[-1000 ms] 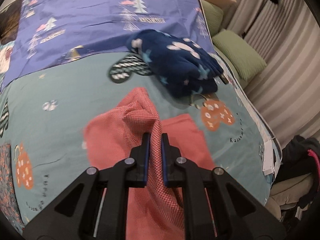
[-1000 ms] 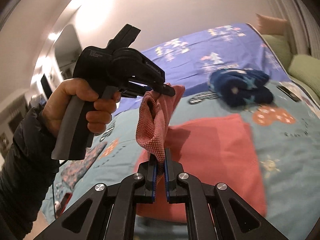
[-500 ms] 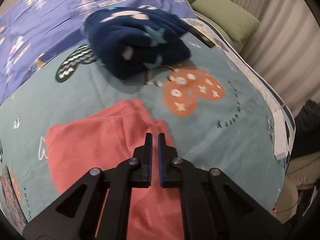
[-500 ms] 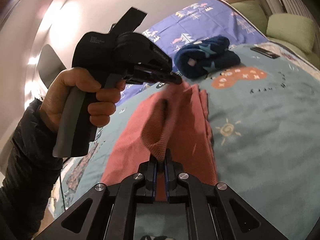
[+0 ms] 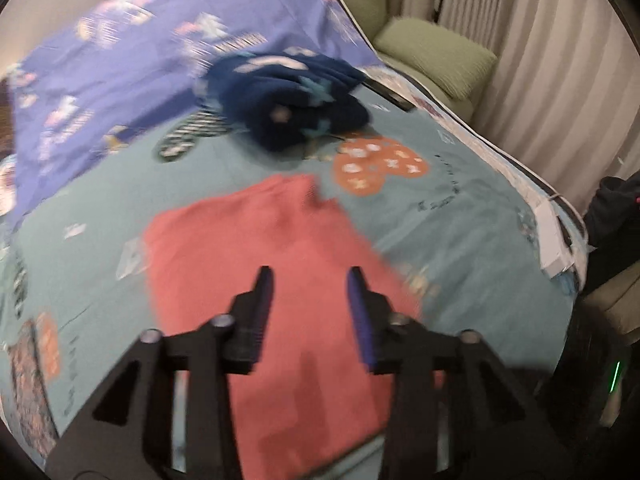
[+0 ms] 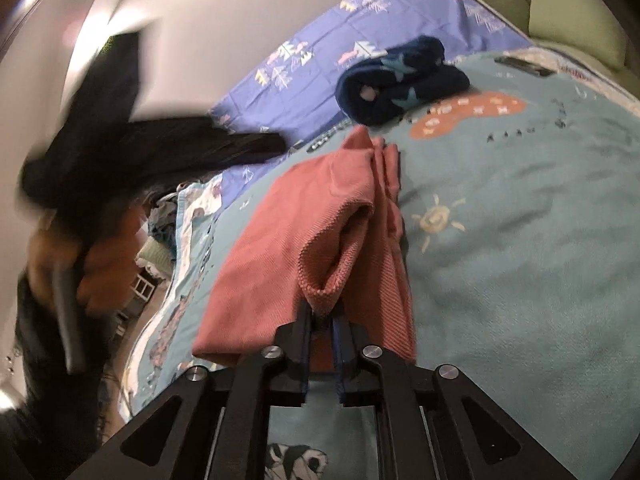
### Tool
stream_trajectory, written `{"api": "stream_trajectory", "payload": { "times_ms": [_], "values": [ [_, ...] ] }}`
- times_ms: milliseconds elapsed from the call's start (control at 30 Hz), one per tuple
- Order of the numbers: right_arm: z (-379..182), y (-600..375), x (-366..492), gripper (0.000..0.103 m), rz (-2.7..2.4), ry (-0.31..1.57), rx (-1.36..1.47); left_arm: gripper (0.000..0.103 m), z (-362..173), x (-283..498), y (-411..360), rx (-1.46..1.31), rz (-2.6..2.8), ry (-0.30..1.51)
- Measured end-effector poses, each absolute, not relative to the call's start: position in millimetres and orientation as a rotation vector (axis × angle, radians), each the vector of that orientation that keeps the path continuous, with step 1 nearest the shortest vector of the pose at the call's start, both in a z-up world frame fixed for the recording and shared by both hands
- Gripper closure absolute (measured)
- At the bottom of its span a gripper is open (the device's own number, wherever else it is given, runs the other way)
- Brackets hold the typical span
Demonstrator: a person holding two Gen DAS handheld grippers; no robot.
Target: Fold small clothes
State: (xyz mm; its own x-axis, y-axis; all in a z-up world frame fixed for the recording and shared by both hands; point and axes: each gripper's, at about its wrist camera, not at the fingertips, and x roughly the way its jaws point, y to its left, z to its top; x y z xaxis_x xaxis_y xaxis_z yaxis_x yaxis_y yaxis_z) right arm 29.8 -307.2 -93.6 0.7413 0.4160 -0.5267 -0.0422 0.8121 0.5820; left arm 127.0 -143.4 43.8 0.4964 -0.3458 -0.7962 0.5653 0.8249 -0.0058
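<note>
A salmon-red knitted garment lies folded on the teal printed bedspread. My left gripper hovers just above the garment's near half, its jaws opening wide with nothing between them. In the right wrist view the garment has one folded edge raised in a loop. That loop's corner sits between the tips of my right gripper, whose jaws are opening with a small gap. The left gripper appears there as a dark blur at the left, held by a hand.
A rolled navy star-print blanket lies beyond the garment, in front of a purple sheet. Green cushions and curtains stand past the bed's right edge. A dark flat device lies near the blanket.
The left gripper let go of the garment's raised edge, which dropped flat, and pulled back with its jaws spread. The right gripper came down to the bed and its jaws have parted slightly.
</note>
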Motion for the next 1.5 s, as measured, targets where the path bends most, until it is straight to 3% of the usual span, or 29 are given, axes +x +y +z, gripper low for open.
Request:
{"api": "stream_trajectory", "payload": {
  "times_ms": [167, 467, 833, 867, 900, 933, 967, 1133, 1433, 1500],
  "values": [
    [-91.5, -311.5, 27.5, 0.062, 0.299, 0.704, 0.574, 0.054, 25.9, 71.9, -68.8, 0.264, -0.466, 0.858],
    [-97.5, -297.7, 45.9, 0.062, 0.296, 0.788, 0.556, 0.051, -39.0, 35.4, -51.6, 0.288, -0.430, 0.949],
    [-95.6, -293.9, 55.7, 0.062, 0.240, 0.805, 0.568, 0.052, -52.2, 59.3, -58.3, 0.143, -0.406, 0.915],
    [-97.0, -293.4, 58.2, 0.070, 0.233, 0.809, 0.569, 0.055, -52.3, 59.6, -56.2, 0.119, -0.412, 0.911],
    [-97.9, -293.0, 60.6, 0.081, 0.227, 0.813, 0.563, 0.074, -51.9, 58.8, -54.4, 0.106, -0.422, 0.907],
    [-98.8, -292.1, 63.8, 0.098, 0.221, 0.824, 0.547, 0.086, -51.4, 58.5, -53.4, 0.092, -0.446, 0.908],
    [-97.7, -292.9, 63.9, 0.098, 0.224, 0.818, 0.556, 0.093, -49.8, 57.7, -52.6, 0.083, -0.456, 0.908],
    [-59.3, -300.0, 37.1, 0.099, 0.212, 0.681, 0.528, 0.095, -21.2, 33.6, -49.6, 0.164, -0.427, 0.802],
    [-107.0, -308.5, 38.7, 0.097, 0.184, 0.842, 0.541, 0.096, -51.3, 27.7, -33.3, 0.135, -0.434, 0.920],
    [-99.9, -311.1, 36.4, 0.091, 0.182, 0.829, 0.514, 0.096, -45.7, 24.5, -30.2, 0.137, -0.441, 0.918]
  ]
}}
